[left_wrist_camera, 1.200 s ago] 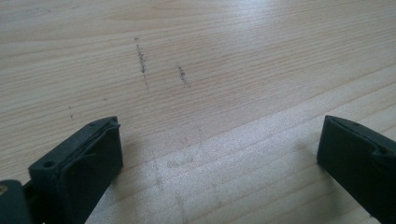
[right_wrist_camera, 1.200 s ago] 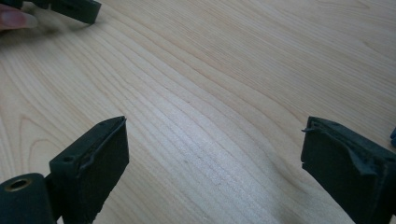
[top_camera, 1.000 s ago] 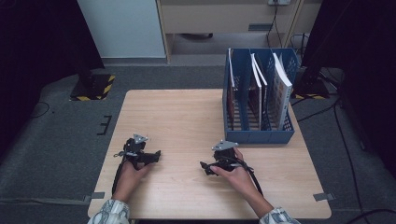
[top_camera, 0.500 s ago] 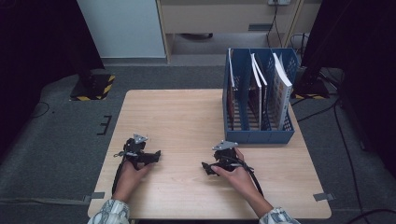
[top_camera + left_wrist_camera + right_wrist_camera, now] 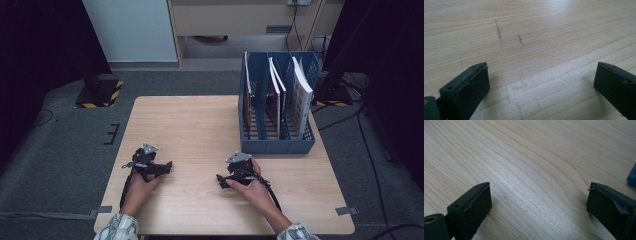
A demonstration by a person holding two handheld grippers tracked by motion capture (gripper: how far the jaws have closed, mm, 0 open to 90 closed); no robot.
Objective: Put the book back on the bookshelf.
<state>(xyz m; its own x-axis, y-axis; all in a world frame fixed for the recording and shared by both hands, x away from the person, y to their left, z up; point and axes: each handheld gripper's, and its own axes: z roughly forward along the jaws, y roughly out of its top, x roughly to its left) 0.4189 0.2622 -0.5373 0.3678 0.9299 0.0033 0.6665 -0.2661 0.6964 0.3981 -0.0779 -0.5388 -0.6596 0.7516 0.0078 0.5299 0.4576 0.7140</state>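
We rest both grippers on the pale wooden worktop (image 5: 200,125) near its near edge, the left gripper (image 5: 162,167) toward the near left corner and the right gripper (image 5: 222,181) close to the middle of that edge. The left gripper view has its two black fingers (image 5: 467,87) spread wide with nothing but wood grain and a few dark scuff marks (image 5: 499,32) between them; the right gripper view has its fingers (image 5: 471,205) equally wide apart over bare wood, with a sliver of blue at the picture's right edge. Neither gripper holds anything.

The nearest thing to work on is the blue file rack (image 5: 277,145), which stands along the right edge of the worktop, toward the far right corner. Its slots hold several upright books (image 5: 300,97), their spines and page edges rising above the rack's walls. The right gripper lies just short of the rack's near wall; the left sits well apart from it.

We judge the step in hand to be a reach for the rack's contents. To do it well, we would lift the right gripper clear of the wood first, keep its fingers wide, approach a single book from above, and close on its top edge only, without nudging its neighbours or dragging the light rack.
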